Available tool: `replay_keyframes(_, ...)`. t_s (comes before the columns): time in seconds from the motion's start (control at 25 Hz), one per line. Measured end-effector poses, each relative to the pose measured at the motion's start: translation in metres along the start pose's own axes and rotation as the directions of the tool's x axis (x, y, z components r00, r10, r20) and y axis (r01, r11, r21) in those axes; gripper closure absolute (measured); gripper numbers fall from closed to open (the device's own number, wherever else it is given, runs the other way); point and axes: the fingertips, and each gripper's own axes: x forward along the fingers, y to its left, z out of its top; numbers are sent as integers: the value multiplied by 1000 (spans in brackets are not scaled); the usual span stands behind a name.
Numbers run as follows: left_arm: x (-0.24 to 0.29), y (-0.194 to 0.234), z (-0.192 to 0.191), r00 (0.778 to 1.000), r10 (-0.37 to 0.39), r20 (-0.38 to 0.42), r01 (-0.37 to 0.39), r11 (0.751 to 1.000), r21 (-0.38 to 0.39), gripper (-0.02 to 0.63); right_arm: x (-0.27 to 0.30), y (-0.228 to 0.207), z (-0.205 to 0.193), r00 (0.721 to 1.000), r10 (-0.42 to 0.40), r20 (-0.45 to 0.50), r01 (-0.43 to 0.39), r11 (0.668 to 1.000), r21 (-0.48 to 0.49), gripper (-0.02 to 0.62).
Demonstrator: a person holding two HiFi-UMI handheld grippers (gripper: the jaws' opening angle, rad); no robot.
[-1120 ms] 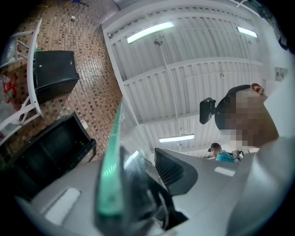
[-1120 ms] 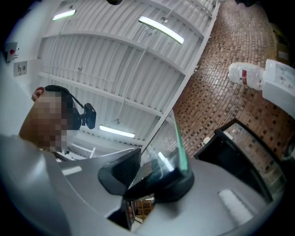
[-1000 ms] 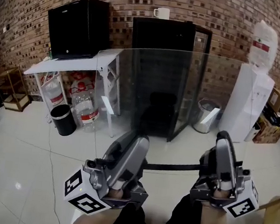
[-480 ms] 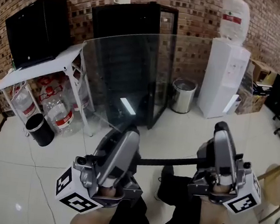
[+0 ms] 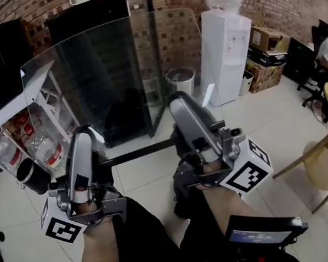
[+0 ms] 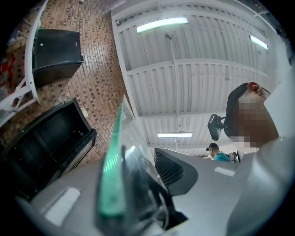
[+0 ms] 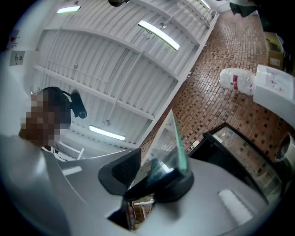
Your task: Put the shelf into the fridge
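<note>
Shelf [image 5: 100,72] upright, short of fridge [image 5: 98,15]

Head view: left gripper [image 5: 83,138] and right gripper [image 5: 180,104] hold its lower rim, outside the fridge. Gripper views: each one's fingers clamp the green glass edge. Likely stiff, slippery, breakable; grip the rim.

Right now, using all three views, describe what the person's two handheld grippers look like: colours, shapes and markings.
The left gripper and the right gripper are built alike: long, smooth grey jaws with rounded tips, mounted on a darker metal frame. Each carries a white cube printed with black square markers. Inside the jaws sit black ribbed pads.
</note>
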Motion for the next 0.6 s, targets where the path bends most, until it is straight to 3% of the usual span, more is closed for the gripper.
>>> replay_keyframes(0.2, 6, 1, -2, 1000, -2, -3, 2, 1000, 17, 546, 0, -11, 1, 1000, 8, -7, -8, 1000, 19, 506)
replay_keyframes(0.44, 5, 47, 4, 998, 54, -23, -54, 998, -11, 546, 26, -40, -26, 999, -15, -32, 17, 997, 70, 506)
replay_keyframes(0.6, 8, 69, 10, 998, 58, 19, -57, 998, -9, 548, 46, -56, -33, 998, 18, -52, -15, 998, 60, 508)
